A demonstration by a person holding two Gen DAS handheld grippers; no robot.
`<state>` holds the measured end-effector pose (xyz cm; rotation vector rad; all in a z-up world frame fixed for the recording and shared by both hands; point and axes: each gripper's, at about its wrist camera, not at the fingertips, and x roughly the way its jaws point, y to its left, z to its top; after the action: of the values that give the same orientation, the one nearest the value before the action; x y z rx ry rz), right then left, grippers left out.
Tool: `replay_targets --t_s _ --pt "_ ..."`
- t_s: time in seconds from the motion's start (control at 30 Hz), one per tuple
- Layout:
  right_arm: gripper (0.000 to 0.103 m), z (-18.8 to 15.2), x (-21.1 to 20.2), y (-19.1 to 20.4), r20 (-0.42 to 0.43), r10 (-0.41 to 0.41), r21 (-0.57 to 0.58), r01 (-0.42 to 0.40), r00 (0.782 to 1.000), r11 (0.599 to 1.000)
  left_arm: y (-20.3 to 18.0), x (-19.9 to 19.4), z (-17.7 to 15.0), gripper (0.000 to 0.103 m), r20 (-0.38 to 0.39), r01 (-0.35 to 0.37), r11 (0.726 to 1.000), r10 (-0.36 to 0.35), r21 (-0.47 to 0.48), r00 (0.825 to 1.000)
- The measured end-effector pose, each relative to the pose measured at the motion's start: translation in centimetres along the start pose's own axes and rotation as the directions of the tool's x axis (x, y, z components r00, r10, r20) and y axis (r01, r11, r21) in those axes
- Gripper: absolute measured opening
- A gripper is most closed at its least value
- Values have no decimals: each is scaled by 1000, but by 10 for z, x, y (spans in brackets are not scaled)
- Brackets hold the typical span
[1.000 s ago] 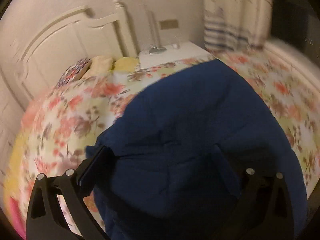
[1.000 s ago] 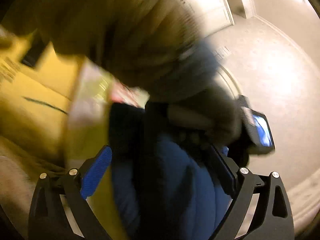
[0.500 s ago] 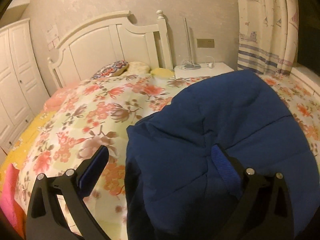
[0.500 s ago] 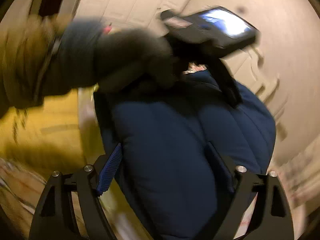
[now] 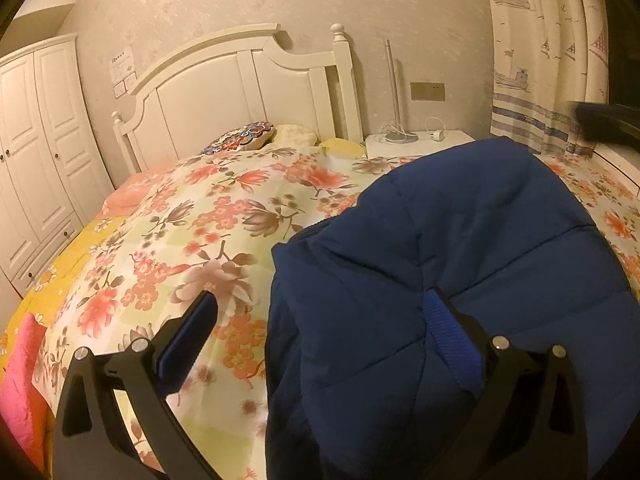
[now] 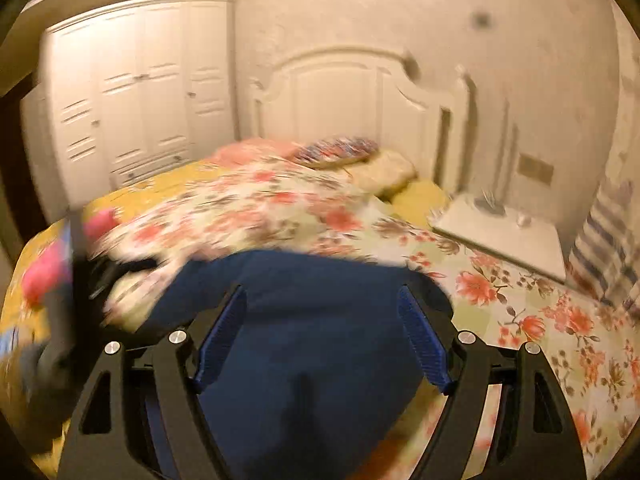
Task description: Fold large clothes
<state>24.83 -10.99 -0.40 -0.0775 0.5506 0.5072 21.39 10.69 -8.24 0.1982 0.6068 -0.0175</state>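
A dark blue quilted jacket [image 5: 460, 264] lies bunched on the floral bedspread [image 5: 224, 216], at the near right of the left wrist view. My left gripper [image 5: 320, 312] is open, its right finger [image 5: 448, 332] resting on the jacket and its left finger [image 5: 188, 332] over the bedspread. In the blurred right wrist view the jacket [image 6: 304, 344] fills the space between and below the fingers. My right gripper [image 6: 320, 320] is open just above it. A dark blurred part of the right gripper shows at the right edge of the left wrist view [image 5: 604, 124].
White headboard [image 5: 240, 92] and pillows [image 5: 244, 140] stand at the far end of the bed. A white nightstand [image 5: 416, 140] with a lamp and a curtain [image 5: 544, 56] are at right. A white wardrobe [image 5: 36, 148] is at left. A pink cloth [image 5: 20, 376] lies at the near left edge.
Both grippers swung up to face the headboard. The right view turned from the person's arm and left gripper to the bed. The jacket now lies lower and to the right.
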Motion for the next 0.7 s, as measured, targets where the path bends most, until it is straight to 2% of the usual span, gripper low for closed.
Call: replay_targets --t_s 0.03,0.1,0.17,0.23,0.27,0.33,0.37,0.4,0.47,0.5,0.57,0.63,0.7 --pt "76 10 23 -7 -35 -1 14 1 999 1000 1 0 0 101 -2 4 1000 -4 -2 1000" --pt "77 14 79 -9 -169 -21 -9 19 985 1000 2 1 0 101 -9 9 1000 -9 -9 1000" --pt "77 -2 133 5 -343 -77 -87 50 936 995 7 2 0 101 -27 -13 1000 13 -25 1000" --pt "77 -10 147 13 -366 -104 -94 74 925 993 13 4 -3 101 -63 -14 999 11 -35 998" --pt "77 -9 150 17 -380 -126 -121 86 916 989 20 5 -6 101 -81 21 998 -26 -62 996" --pt "77 -10 139 24 -368 -131 -141 84 921 986 28 5 -12 101 -96 75 992 -85 -102 992" --pt "77 -8 129 22 -346 -109 -129 68 932 989 32 3 -16 101 -100 100 988 -112 -121 989" --pt "77 -8 113 21 -314 -68 -83 44 947 996 35 0 -18 101 -100 107 986 -120 -128 988" --pt "85 -8 71 10 -228 31 50 -20 973 999 40 -8 -24 101 -90 118 981 -133 -151 987" --pt "95 -11 61 5 -199 60 88 -43 978 995 44 -14 -28 101 -84 118 979 -133 -166 988" --pt "96 -26 14 -7 -126 118 174 -95 985 980 55 -22 -37 101 -74 155 964 -174 -215 982" --pt "96 -46 -17 -17 -116 162 223 -134 980 966 70 -22 -48 101 -90 217 935 -251 -282 964" --pt "96 -65 -32 -26 -123 208 289 -165 970 943 85 -15 -64 101 -108 296 885 -355 -360 929"
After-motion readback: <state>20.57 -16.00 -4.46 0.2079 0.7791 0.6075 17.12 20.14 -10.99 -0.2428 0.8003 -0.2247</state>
